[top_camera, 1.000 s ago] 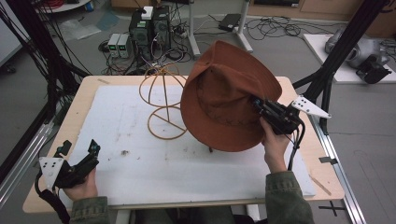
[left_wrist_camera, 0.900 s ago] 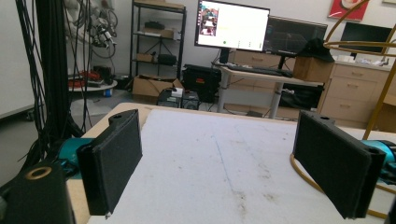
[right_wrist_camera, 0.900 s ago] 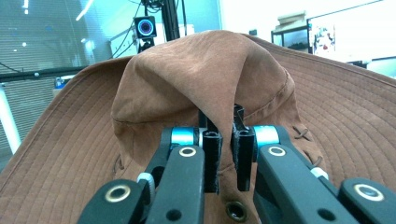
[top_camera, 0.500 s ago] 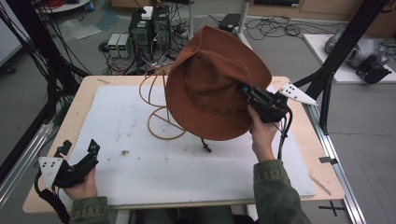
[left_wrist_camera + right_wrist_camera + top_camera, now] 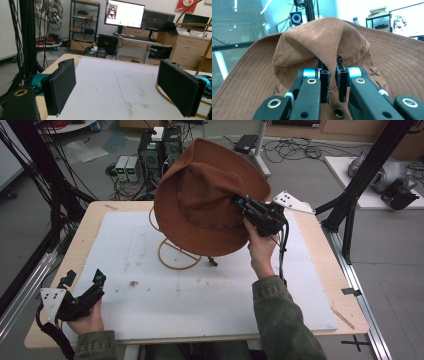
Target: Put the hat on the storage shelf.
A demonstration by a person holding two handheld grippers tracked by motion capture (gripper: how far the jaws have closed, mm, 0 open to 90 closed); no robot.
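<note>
A brown brimmed hat [image 5: 205, 195] hangs in the air over the back middle of the table, above a gold wire stand [image 5: 172, 252]. My right gripper [image 5: 245, 205] is shut on a fold of the hat's crown [image 5: 322, 42], the cloth pinched between its pads. The hat hides most of the stand's upper loops. At the front left corner my left gripper [image 5: 85, 280] rests low, open and holding nothing. Its view looks across the white board, with the stand's base ring [image 5: 165, 96] by its right pad.
A white board [image 5: 200, 285] covers the wooden table [image 5: 330, 240]. Black frame posts [image 5: 360, 175] stand at both sides. Cables and electronics boxes [image 5: 155, 150] lie on the floor behind. A hat cord end [image 5: 212, 262] dangles near the stand's base.
My right gripper has carried the hat left and up, from the table's right side to above the wire stand. The left gripper has stayed put.
</note>
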